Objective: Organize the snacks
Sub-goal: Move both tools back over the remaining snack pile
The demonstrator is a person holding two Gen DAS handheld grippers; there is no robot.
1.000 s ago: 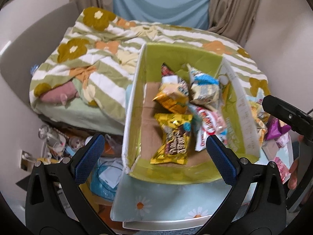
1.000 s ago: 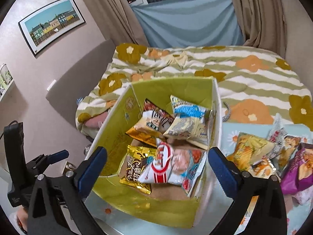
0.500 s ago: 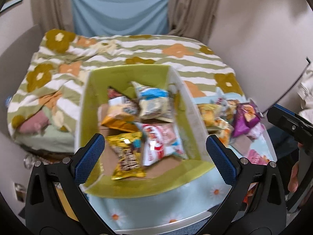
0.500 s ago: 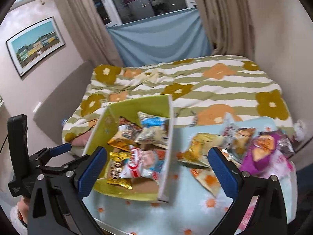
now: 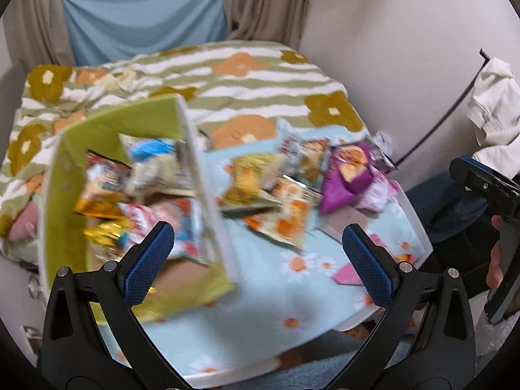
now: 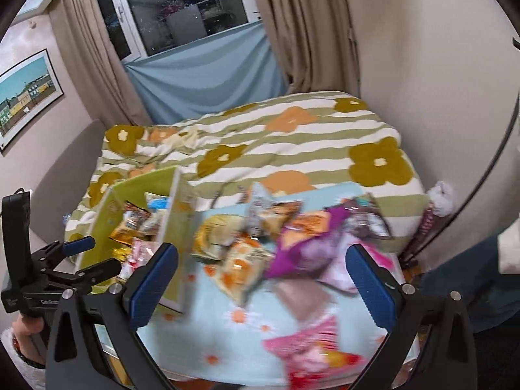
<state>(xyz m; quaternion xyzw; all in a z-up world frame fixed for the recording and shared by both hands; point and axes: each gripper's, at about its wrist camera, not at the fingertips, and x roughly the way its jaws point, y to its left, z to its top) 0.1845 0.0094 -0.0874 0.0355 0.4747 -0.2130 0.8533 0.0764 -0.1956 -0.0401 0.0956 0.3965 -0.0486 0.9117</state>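
the loose snack bags (image 6: 253, 247) lying right of the green box (image 5: 107, 130) on the tabletop (image 5: 292, 295) are judged light, crinkly and slippery, best pinched at a sealed edge, while both hand-held grippers, left (image 5: 260, 256) and right (image 6: 263, 279), are held wide and empty.

Motion blur smears the snack packets (image 6: 286, 243) (labels unreadable) in both views.

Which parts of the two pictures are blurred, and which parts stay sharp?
Left wrist view: the snack packets and the green box are smeared by motion, while the left gripper is crisp. Right wrist view: the purple packet and pink packet are smeared; the right gripper and the window are sharper.
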